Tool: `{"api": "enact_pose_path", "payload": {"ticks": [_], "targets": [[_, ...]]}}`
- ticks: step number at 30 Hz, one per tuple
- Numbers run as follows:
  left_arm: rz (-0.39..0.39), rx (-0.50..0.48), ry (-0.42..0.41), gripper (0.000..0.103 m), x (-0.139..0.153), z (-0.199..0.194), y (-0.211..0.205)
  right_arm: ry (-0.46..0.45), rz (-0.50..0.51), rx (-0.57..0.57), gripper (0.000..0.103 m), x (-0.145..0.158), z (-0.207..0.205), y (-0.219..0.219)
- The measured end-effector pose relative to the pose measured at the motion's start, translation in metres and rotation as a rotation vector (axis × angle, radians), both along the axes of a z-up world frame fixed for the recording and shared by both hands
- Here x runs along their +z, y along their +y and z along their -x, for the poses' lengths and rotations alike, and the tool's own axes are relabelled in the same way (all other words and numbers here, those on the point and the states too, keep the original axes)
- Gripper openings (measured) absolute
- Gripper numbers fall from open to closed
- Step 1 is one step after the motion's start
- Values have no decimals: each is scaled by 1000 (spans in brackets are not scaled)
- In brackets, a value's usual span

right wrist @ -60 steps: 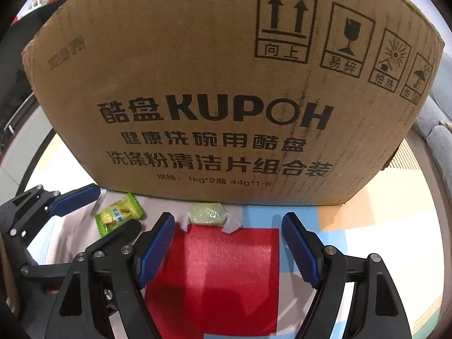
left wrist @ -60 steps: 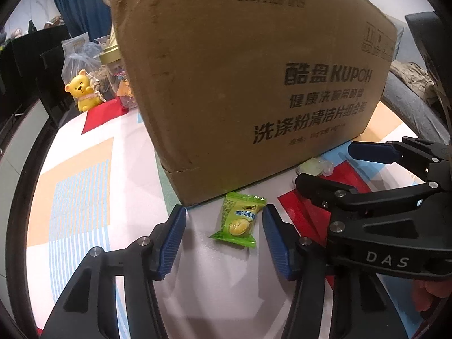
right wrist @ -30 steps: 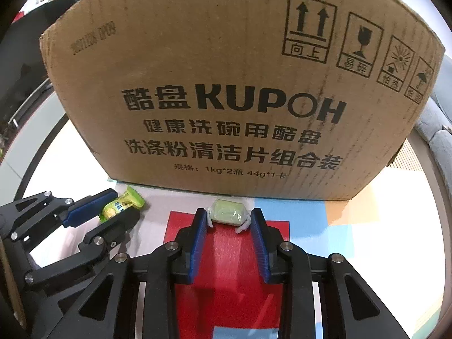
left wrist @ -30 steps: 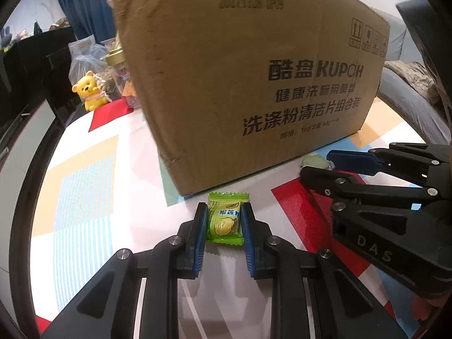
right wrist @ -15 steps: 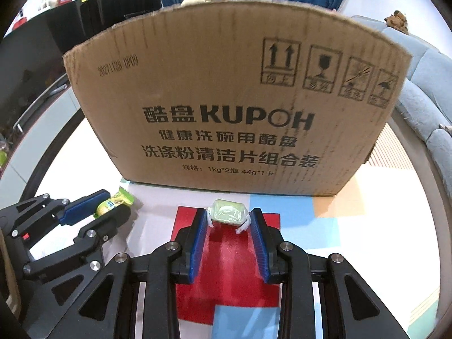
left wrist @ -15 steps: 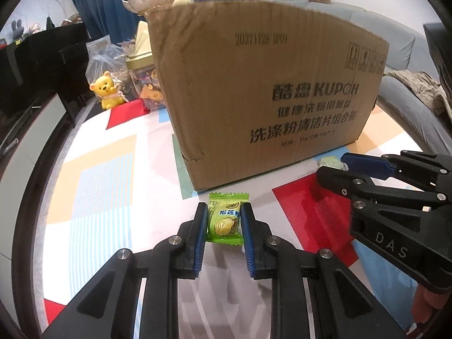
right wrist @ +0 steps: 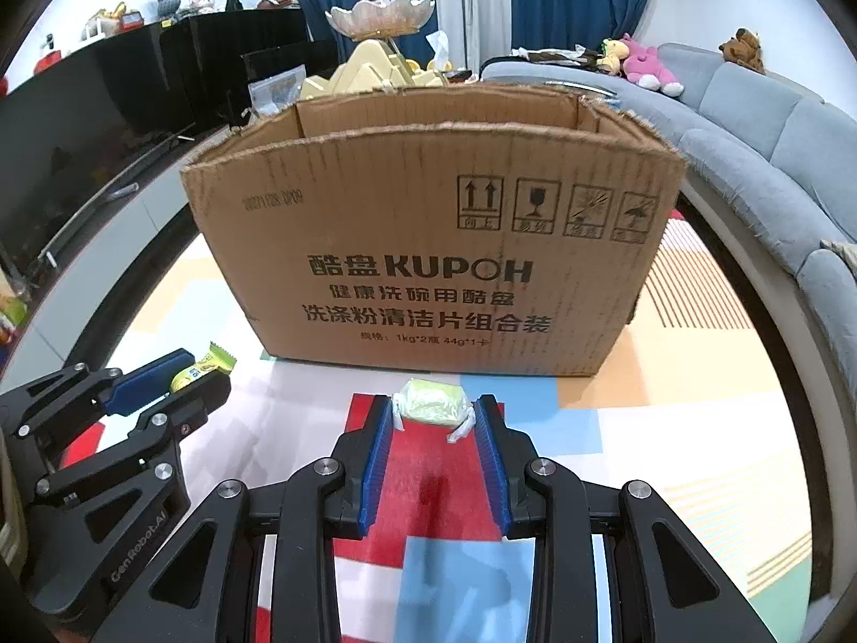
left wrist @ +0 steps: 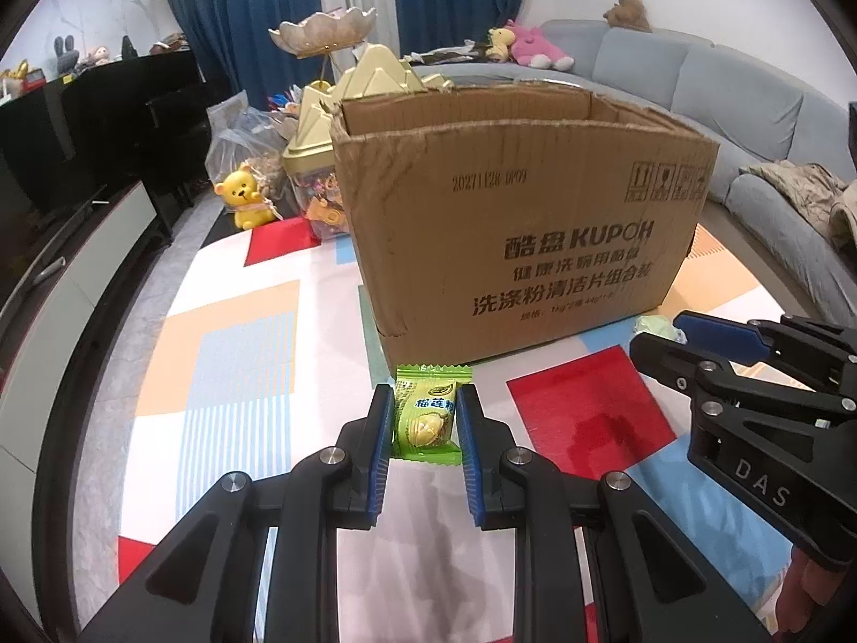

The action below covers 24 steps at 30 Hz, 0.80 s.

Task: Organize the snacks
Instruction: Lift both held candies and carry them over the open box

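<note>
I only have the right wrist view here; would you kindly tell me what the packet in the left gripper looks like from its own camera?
Observer: The left gripper is shut on a green sachet with a yellow fruit pictured on its front.
Operator: Thank you. Is anything beside the cardboard box on that side?
Observer: Yes, a yellow bear figurine stands on the mat left of the cardboard box, in front of a clear bag.
Operator: And my right gripper?
Observer: From the left camera, the right gripper is shut on a pale green candy, just before the box's near face.
</note>
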State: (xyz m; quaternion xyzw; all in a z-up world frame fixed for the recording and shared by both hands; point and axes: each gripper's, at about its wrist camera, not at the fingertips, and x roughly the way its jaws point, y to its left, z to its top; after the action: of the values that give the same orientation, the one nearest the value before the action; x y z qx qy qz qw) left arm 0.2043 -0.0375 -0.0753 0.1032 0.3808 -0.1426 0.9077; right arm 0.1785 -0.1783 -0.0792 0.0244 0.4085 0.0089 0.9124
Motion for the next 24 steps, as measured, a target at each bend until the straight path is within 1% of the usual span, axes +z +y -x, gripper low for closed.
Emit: {"api": "enact_pose_path", "payload": {"ticks": [8,16,24], "targets": [[10,12,-23,24,16,11,-2,-29,-7,-8,33,7,16,-7],[15,22,-65,24,37,24,-8,-72,-11,-14,33,27,31,-15],[25,25,-114,24,64,35,-14,-122,-10,-15,33,50,43,-19]]}}
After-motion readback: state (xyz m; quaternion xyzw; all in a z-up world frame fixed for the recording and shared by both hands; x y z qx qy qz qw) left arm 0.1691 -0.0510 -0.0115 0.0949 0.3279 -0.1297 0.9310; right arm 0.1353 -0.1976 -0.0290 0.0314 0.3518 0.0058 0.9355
